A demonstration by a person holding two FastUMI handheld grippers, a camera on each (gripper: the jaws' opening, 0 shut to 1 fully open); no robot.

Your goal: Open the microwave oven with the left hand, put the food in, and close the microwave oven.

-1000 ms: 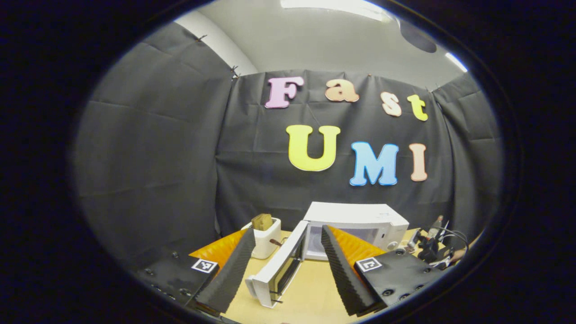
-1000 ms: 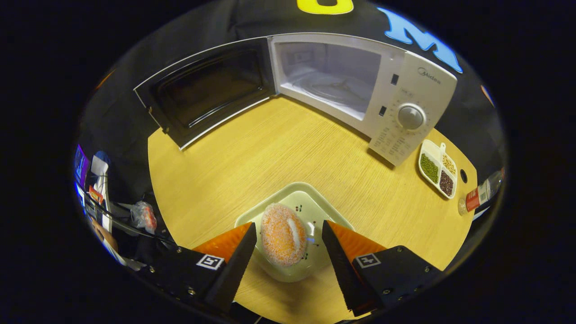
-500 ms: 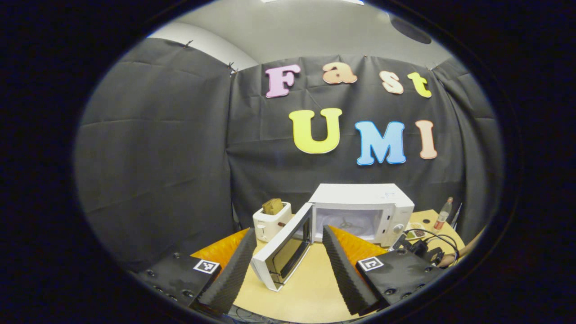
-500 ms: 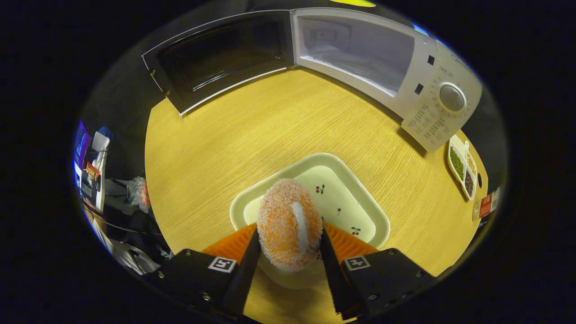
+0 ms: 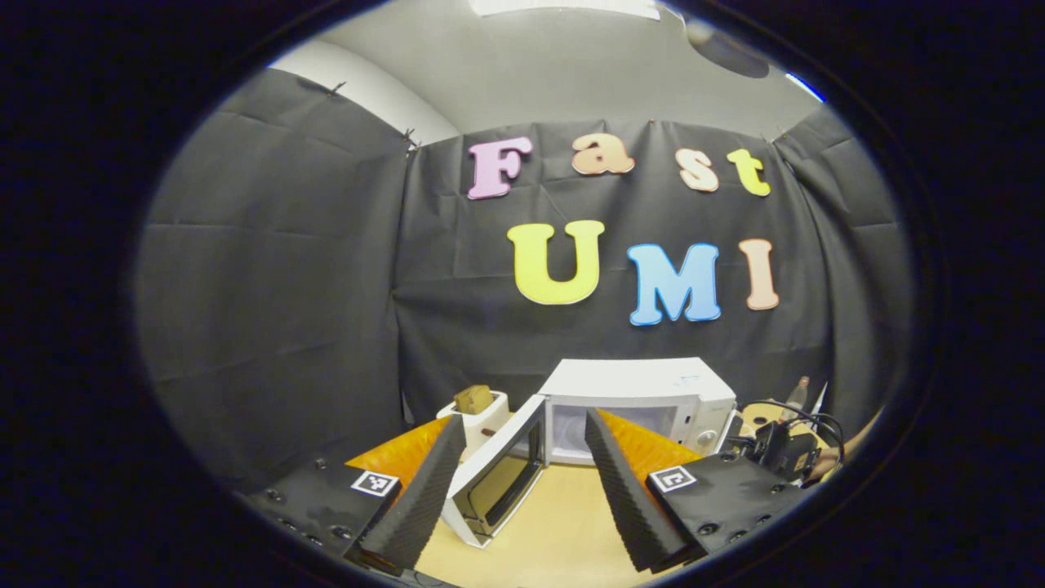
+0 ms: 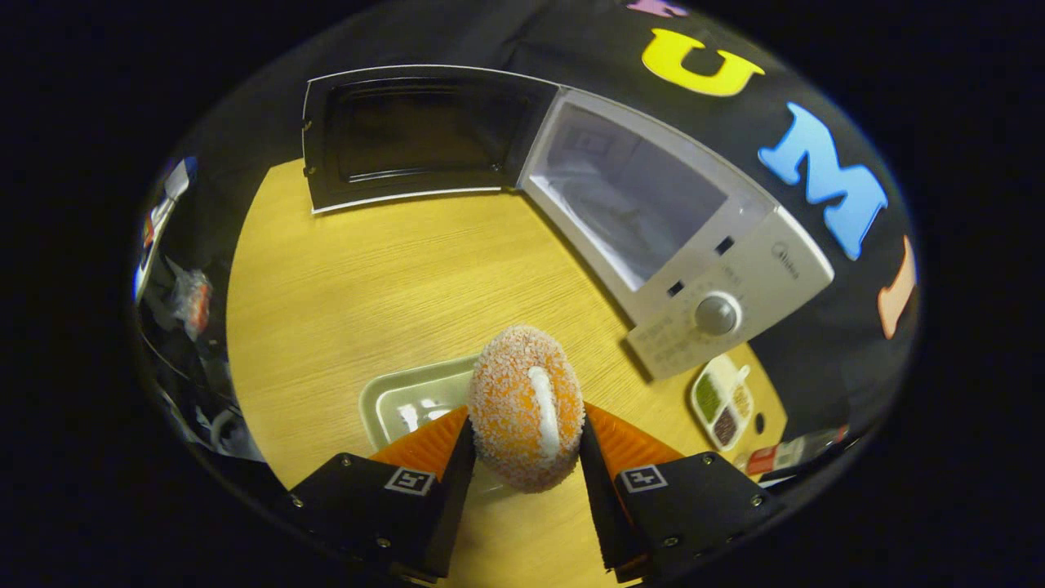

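The white microwave (image 6: 718, 245) stands at the back of the wooden table with its door (image 6: 408, 143) swung wide to the left and its cavity bare. My right gripper (image 6: 522, 445) is shut on the orange sugared bun (image 6: 522, 416), held above the table in front of the oven. Below it lies the pale square plate (image 6: 400, 400). In the left gripper view the microwave (image 5: 637, 392) and its open door (image 5: 498, 474) lie ahead of my left gripper (image 5: 522, 449), which is open, holds nothing and hangs back from the door.
A white toaster (image 5: 473, 416) with bread in it stands left of the microwave. A small divided dish of beans (image 6: 722, 400) and a bottle (image 6: 788, 453) lie right of the oven. Cables and a hand (image 5: 816, 465) sit at the right table edge.
My right gripper closed on the bun and lifted it off the plate, turning toward the oven. My left gripper drew back slightly from the open door.
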